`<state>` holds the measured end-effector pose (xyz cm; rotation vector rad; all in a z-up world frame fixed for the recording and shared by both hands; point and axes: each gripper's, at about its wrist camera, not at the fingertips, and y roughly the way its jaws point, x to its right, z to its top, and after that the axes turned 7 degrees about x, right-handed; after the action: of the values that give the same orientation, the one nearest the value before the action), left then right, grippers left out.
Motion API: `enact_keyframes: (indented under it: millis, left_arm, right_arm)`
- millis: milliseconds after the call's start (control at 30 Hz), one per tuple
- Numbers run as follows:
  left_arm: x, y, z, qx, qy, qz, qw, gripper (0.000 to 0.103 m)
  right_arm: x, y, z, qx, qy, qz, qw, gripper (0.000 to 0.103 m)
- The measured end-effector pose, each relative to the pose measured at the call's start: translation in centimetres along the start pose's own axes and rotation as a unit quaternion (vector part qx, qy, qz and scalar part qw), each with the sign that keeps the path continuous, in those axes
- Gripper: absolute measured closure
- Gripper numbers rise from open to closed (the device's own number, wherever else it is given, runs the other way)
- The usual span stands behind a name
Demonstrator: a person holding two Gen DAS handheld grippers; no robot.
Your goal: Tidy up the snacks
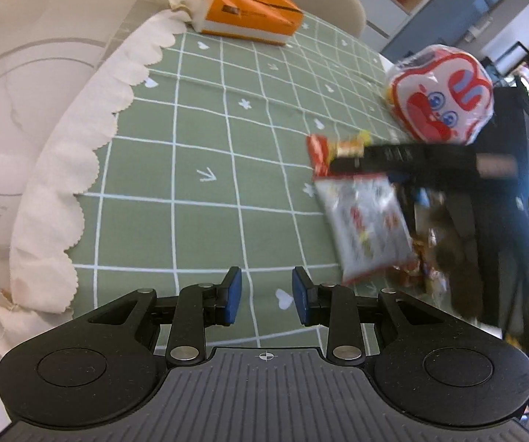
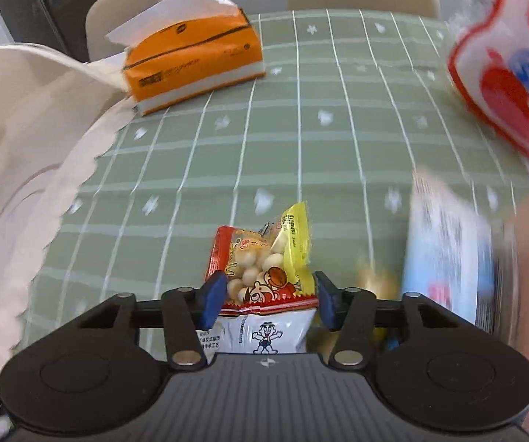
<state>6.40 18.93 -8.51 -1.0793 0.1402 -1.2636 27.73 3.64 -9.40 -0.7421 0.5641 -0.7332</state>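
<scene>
Right wrist view, right claw (image 2: 266, 300) clamped on snack packet (image 2: 264, 265) above green checked worktop (image 2: 338, 118), orange tissue box (image 2: 194, 62) beyond, left claw (image 1: 266, 294) parted, holding nothing.

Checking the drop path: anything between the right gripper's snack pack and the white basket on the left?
Nothing visible. The right gripper holds the snack pack; only bare tablecloth lies between it and the basket. The tissue box sits further back, off that line.

Open tablecloth (image 1: 198, 140) btwn basket (image 1: 54, 169), snacks (image 1: 367, 228)
</scene>
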Motion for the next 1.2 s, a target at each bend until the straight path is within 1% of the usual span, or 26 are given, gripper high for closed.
enact_keyframes:
  millis: [100,200,267,333,433,533,600,633,667,700,767,867,933,1000,1033,1067,1167,1200]
  left_arm:
    - [-0.1,-0.2,-0.5,-0.01,0.009,-0.027,0.9996,0.069]
    - [0.5,-0.7,-1.3,-0.022,0.037,-0.053,0.9977,0.069]
    - [1.3,-1.1,-2.2,-0.035,0.058,-0.068,0.9954,0.069]
    - [1.9,-1.3,-2.9,-0.045,0.066,-0.071,0.9942,0.069]
    - [2.5,-1.6,-3.8,-0.049,0.074,-0.054,0.9946,0.069]
    - [2.4,-2.4,-4.5,-0.054,0.073,-0.03,0.9954,0.069]
    - [2.1,-3.0,-5.1,-0.061,0.068,-0.025,0.9955,0.069]
    - [2.1,-3.2,-5.5,-0.067,0.065,-0.028,0.9952,0.069]
    - [2.1,-3.5,-6.0,-0.074,0.066,-0.034,0.9945,0.069]
    - [2.2,-3.7,-6.3,-0.078,0.069,-0.038,0.9939,0.069]
    - [2.3,-4.2,-7.0,-0.081,0.078,-0.042,0.9928,0.069]
    - [1.9,-5.0,-7.7,-0.079,0.075,-0.039,0.9933,0.069]
    - [1.4,-5.6,-7.9,-0.074,0.071,-0.036,0.994,0.069]
    - [1.0,-6.1,-8.0,-0.071,0.068,-0.036,0.9945,0.069]
    - [0.8,-6.3,-8.1,-0.069,0.067,-0.037,0.9947,0.069]
    - [0.7,-6.4,-8.1,-0.067,0.065,-0.038,0.9949,0.069]
    - [0.9,-6.3,-8.0,-0.065,0.061,-0.046,0.9949,0.069]
    - [1.1,-6.2,-8.0,-0.064,0.063,-0.049,0.9947,0.069]
  right_arm:
    - [-0.5,-2.0,-2.9,-0.007,0.021,0.02,1.0,0.057]
    - [-1.0,-3.8,-5.4,-0.014,0.051,0.049,0.997,0.06]
    - [-1.1,-4.8,-7.0,-0.023,0.076,0.074,0.994,0.06]
    - [-1.3,-5.7,-8.5,-0.021,0.083,0.082,0.993,0.06]
    - [-1.7,-6.6,-9.8,-0.007,0.058,0.05,0.997,0.06]
    - [-1.7,-7.1,-9.8,0.015,0.055,0.038,0.998,0.06]
    - [-2.6,-7.2,-9.6,0.032,0.025,0.02,0.999,0.052]
    - [-3.0,-7.1,-9.4,0.038,0.011,0.011,0.999,0.045]
    - [-3.6,-6.9,-9.3,0.046,-0.008,-0.001,0.999,0.04]
    - [-4.0,-6.7,-9.1,0.053,-0.024,-0.007,0.998,0.038]
    - [-5.4,-5.9,-8.7,0.063,-0.066,-0.014,0.996,0.028]
    - [-7.1,-4.0,-8.3,0.05,-0.123,-0.027,0.991,0.027]
    - [-7.5,-3.4,-7.9,0.057,-0.132,-0.035,0.989,0.027]
    - [-7.1,-3.3,-7.6,0.052,-0.117,-0.039,0.991,0.027]
    - [-6.8,-3.5,-7.6,0.048,-0.107,-0.036,0.992,0.03]
    - [-6.5,-3.9,-7.8,0.045,-0.095,-0.032,0.994,0.039]
    - [-6.3,-5.4,-9.4,0.038,-0.088,-0.026,0.995,0.051]
    - [-6.2,-5.9,-10.1,0.032,-0.088,-0.028,0.995,0.052]
